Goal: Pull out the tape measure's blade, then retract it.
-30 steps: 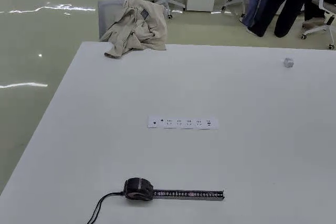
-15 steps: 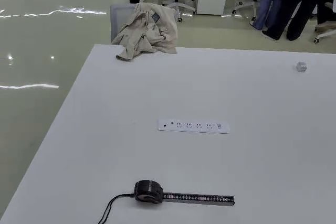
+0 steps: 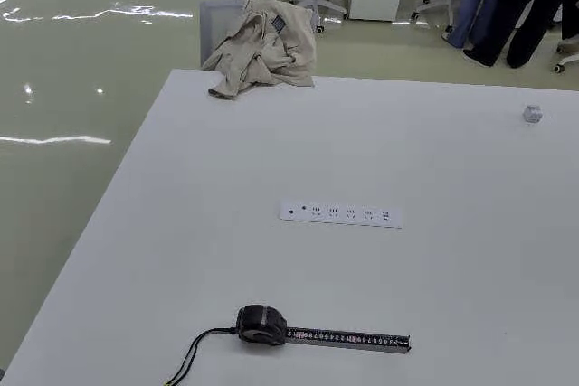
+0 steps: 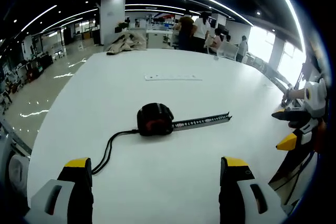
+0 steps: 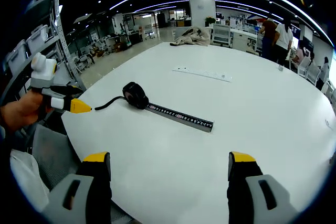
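Now the left gripper point(image 4: 156, 163) and right gripper point(image 5: 169, 157) both hover with jaws wide apart, empty. At twelve o'clock from the left gripper, the tape measure point(image 4: 155, 119) lies on the white table point(image 4: 157, 72), its blade point(image 4: 202, 122) drawn out toward three o'clock.

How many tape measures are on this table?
1. The tape measure lies near the front edge of the table, blade partly out, this side of the power strip. I see no other.

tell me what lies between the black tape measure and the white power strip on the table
The stretch is bare: in the head view, plain white tabletop runs from the round black tape measure to the flat white power strip.
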A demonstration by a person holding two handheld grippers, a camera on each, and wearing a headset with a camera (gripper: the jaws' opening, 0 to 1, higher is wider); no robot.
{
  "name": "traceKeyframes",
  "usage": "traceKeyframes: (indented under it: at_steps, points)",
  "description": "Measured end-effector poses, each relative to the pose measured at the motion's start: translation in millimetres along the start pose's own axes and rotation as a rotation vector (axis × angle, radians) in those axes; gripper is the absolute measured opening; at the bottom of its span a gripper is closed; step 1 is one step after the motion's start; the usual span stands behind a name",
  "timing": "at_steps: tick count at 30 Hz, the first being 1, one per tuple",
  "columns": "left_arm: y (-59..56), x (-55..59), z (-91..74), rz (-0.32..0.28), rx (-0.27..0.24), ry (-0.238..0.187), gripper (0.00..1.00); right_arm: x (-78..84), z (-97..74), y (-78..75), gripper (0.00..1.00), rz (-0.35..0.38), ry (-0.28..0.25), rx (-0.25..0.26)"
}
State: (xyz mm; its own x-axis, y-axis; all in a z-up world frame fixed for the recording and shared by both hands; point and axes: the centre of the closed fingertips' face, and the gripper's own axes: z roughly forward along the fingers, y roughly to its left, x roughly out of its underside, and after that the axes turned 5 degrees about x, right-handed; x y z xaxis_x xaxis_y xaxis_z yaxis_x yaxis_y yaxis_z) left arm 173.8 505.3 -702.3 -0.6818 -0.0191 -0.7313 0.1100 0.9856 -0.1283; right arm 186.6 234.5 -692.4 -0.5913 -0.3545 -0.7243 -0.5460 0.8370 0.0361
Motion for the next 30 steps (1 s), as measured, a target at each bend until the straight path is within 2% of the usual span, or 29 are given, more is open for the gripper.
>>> traceKeyframes:
  at_steps: [20,30]
  points:
    - [-2.0,-11.9,39.8,-0.021,-0.031,0.003,0.98,-3.1,31.2,-11.2,0.93,-0.082,0.017,-0.036]
    - [-3.6,-9.5,51.9,-0.035,-0.041,0.010,0.96,-4.0,47.0,-19.7,0.92,-0.103,0.033,-0.043]
